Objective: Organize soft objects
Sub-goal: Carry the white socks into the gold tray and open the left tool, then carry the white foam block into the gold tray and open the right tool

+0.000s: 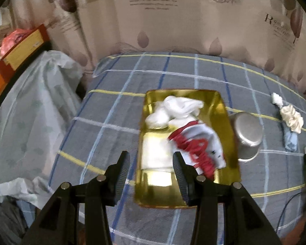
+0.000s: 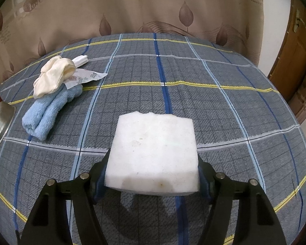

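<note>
A gold tray lies on the checked bedspread and holds a crumpled white cloth and a white cloth with red cord. My left gripper hovers open over the tray's near left edge, with nothing between its fingers. My right gripper is shut on a white foam block, held just above the bedspread, with its shadow underneath. A rolled blue towel, a cream scrunchie, a printed wrapper and a small white wad lie at far left in the right wrist view.
A steel bowl lies tipped against the tray's right side. A leaf-print curtain hangs behind the bed. A plastic-covered heap stands left of the bed, and a wooden door is at the right. A dark cable trails over the bed's near right.
</note>
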`<act>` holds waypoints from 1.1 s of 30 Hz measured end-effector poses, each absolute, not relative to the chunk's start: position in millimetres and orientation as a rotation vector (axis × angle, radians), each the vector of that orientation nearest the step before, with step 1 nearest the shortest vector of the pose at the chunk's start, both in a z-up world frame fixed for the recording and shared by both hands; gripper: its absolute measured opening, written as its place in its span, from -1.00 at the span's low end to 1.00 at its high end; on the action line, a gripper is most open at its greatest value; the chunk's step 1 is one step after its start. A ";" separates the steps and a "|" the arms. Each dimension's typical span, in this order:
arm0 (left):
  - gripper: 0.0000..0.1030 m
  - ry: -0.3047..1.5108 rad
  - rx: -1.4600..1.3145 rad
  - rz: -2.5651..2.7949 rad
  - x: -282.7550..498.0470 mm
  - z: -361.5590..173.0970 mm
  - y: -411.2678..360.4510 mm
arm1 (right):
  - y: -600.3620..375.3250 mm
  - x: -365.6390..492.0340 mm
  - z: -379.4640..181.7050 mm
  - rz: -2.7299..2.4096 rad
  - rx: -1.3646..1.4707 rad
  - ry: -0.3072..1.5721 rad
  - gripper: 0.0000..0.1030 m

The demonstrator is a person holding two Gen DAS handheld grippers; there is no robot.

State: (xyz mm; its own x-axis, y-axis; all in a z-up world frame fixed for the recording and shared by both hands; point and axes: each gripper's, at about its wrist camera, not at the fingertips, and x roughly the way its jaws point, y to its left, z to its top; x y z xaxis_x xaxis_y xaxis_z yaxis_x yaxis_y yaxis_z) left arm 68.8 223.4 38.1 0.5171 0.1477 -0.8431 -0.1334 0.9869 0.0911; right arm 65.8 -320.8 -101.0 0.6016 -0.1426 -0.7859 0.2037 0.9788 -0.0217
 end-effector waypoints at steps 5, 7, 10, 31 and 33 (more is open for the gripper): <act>-0.14 1.002 -0.044 0.200 55.7 30.6 236.1 | -313.8 57.6 -95.6 -0.199 0.059 0.930 0.26; -0.14 1.000 -0.065 0.216 54.2 28.4 240.5 | -306.4 53.4 -91.1 -0.193 0.038 0.931 0.26; -0.14 0.990 -0.069 0.247 52.5 24.6 245.0 | -290.3 42.9 -81.1 -0.162 -0.018 0.942 0.26; -0.14 0.978 -0.177 0.370 28.7 7.6 290.0 | -62.6 33.1 -19.3 0.426 -0.230 0.853 0.26; -0.14 0.982 -0.184 0.378 26.8 6.0 292.9 | -44.7 32.1 -17.7 0.470 -0.248 0.844 0.26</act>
